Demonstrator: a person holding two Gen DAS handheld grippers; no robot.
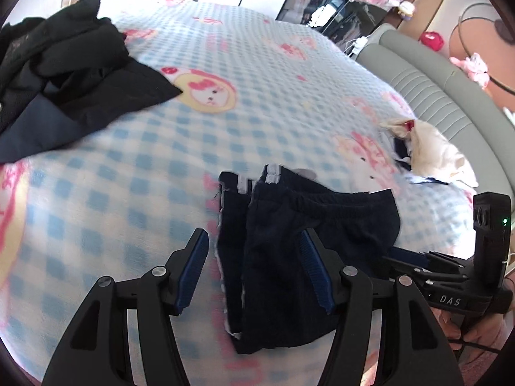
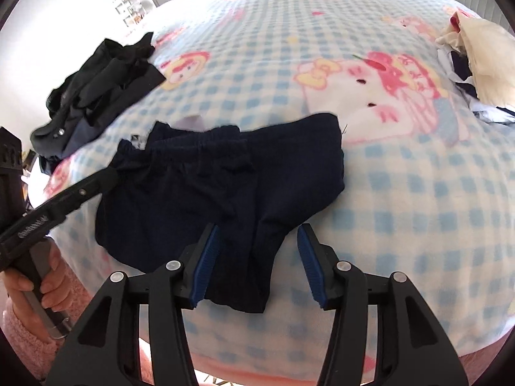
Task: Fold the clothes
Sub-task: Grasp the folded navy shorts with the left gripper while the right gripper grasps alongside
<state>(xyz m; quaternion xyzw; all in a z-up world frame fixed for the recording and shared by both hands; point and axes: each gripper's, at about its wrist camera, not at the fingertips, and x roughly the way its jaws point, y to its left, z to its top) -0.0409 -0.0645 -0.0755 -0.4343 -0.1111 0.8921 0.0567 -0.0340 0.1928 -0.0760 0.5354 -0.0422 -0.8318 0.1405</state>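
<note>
I've got navy shorts (image 2: 225,186) lying flat on checked blanket (image 2: 402,193), near edge. L gripper (image 1: 254,267) spread wide over them; R gripper (image 2: 257,263) also spread, gripping nothing.

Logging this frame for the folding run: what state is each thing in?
Navy shorts: spread on the blanket, not folded.
Black clothes: crumpled heap.
Cream garment: bunched at the bed's edge.
Left gripper: open over the shorts.
Right gripper: open over the shorts.
</note>
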